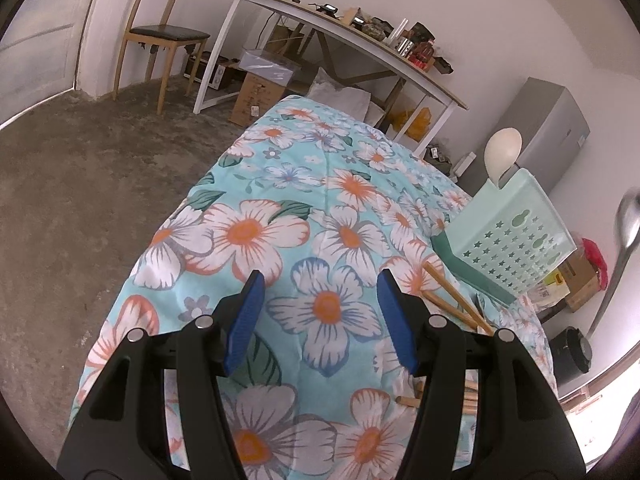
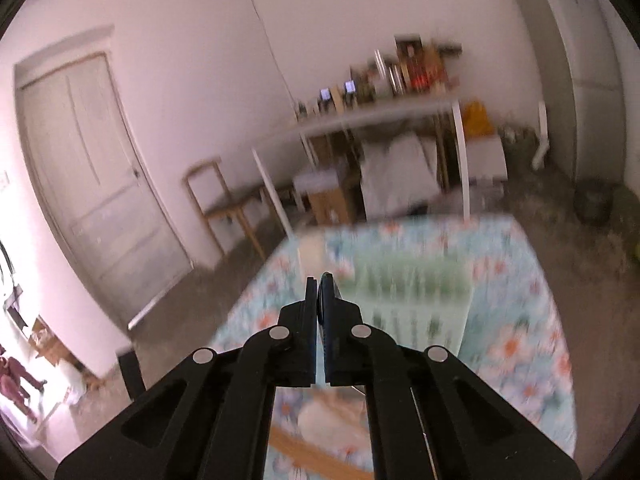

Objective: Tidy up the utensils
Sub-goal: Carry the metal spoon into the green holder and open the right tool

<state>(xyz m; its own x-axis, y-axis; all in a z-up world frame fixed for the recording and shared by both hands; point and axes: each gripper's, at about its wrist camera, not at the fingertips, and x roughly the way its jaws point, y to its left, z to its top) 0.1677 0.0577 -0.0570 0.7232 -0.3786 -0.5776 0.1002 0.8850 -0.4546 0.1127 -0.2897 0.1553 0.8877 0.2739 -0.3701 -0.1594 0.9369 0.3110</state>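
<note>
Metal spoon (image 1: 626, 236) lifted toward the mint utensil rack (image 1: 516, 240).

We hold the spoon high at the table's (image 1: 280, 184) right edge, beside the rack where 1 white spoon (image 1: 502, 152) already stands; we should lower it handle-first, slowly. The right gripper (image 2: 319, 296) tilts slightly downward with its fingers pressed together, apparently pinching the spoon's thin handle; the left gripper (image 1: 320, 312) hovers spread and empty by the chopsticks (image 1: 456, 300).

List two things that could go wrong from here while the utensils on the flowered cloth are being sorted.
1. The grey metal spoon is up in the air, pinched only thinly in the shut right gripper, and the right wrist view is smeared; the spoon could slip or swing.
2. A white spoon sticks up out of the mint green perforated plastic holder; a careless insertion could knock it or tip the holder.
</note>
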